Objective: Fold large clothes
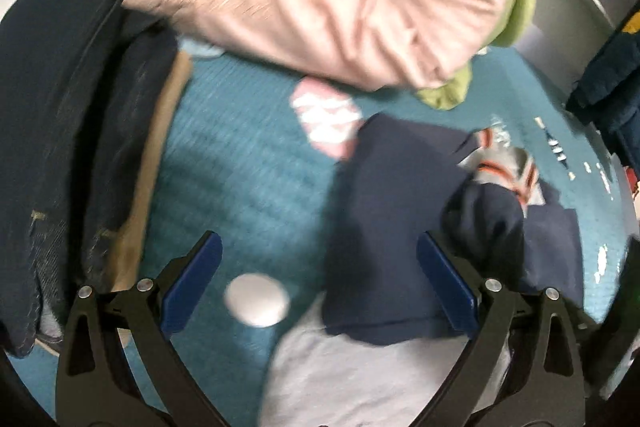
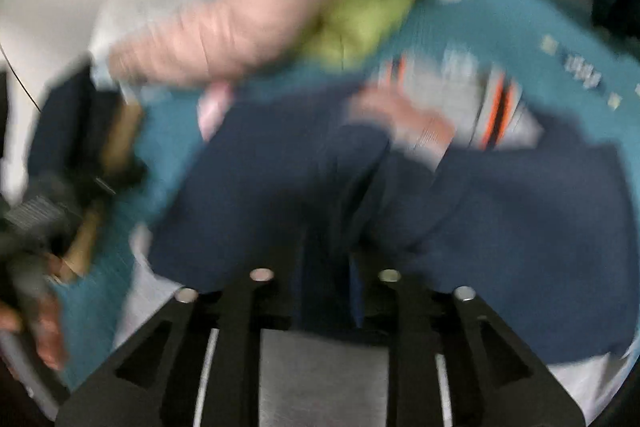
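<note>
The dark navy fabric garment (image 1: 384, 227) lay rumpled on the teal knitted cover (image 1: 248, 163), its grey lining with orange stripes (image 1: 500, 167) showing at the far end. The left gripper (image 1: 318, 283) hung above the garment's left edge with its blue-padded jaws spread wide and empty. The right gripper (image 2: 326, 291) was low over the garment, jaws close together with a navy fold between them; blur hid whether they pinched it. A pale pink padded coat (image 1: 320, 7) lay beyond the garment.
</note>
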